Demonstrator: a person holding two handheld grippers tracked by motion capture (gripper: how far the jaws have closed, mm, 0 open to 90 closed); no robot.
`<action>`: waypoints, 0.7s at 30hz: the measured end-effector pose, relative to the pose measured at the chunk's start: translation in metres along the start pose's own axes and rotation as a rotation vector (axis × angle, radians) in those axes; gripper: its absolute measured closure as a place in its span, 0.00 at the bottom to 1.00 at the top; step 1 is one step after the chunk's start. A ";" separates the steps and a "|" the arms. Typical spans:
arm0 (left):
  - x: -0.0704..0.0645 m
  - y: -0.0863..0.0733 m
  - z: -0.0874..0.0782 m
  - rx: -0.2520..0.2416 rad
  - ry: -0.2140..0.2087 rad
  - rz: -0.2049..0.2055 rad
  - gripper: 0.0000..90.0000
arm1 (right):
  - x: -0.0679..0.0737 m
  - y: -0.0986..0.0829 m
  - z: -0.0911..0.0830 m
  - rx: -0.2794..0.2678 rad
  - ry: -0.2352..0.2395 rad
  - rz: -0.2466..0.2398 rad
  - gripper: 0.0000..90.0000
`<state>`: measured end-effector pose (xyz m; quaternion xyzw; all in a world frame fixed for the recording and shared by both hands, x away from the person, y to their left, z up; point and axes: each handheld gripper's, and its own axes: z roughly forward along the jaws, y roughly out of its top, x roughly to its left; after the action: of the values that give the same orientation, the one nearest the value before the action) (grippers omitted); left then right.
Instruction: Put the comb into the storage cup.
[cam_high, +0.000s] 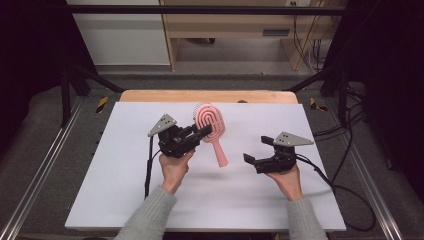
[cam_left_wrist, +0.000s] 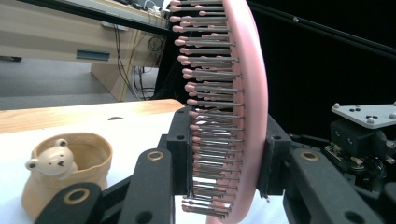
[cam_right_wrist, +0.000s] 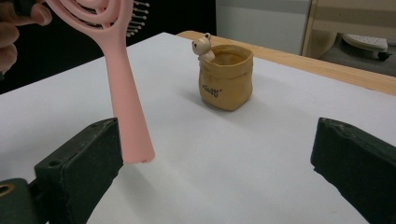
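A white worktop (cam_high: 125, 190) fills the scene. The left hand-held gripper (cam_high: 202, 133) pinches the pink hairbrush (cam_high: 211, 120) by its head, handle slanting down toward the near right, where the right hand-held gripper (cam_high: 256, 151), jaws spread, waits just beside the handle's tip.

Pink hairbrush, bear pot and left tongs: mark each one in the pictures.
pink hairbrush (cam_high: 220, 152), high view, on its handle.
bear pot (cam_right_wrist: 226, 79), right gripper view, on its front wall.
left tongs (cam_left_wrist: 229, 163), left gripper view, midway between the tips clamping the brush head.
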<state>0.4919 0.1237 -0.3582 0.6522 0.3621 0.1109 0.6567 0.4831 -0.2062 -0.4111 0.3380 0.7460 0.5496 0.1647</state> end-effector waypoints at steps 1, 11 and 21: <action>0.001 0.001 -0.001 0.000 0.001 0.004 0.71 | -0.001 0.000 -0.001 0.004 -0.001 0.003 0.02; 0.006 0.012 -0.007 -0.014 0.020 0.018 0.71 | -0.013 -0.008 -0.007 0.015 -0.020 0.007 0.00; 0.012 0.022 -0.010 -0.028 0.036 0.024 0.71 | -0.024 -0.017 -0.013 0.020 -0.034 0.025 0.00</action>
<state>0.5018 0.1413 -0.3404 0.6451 0.3643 0.1358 0.6578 0.4868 -0.2350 -0.4250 0.3582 0.7442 0.5384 0.1673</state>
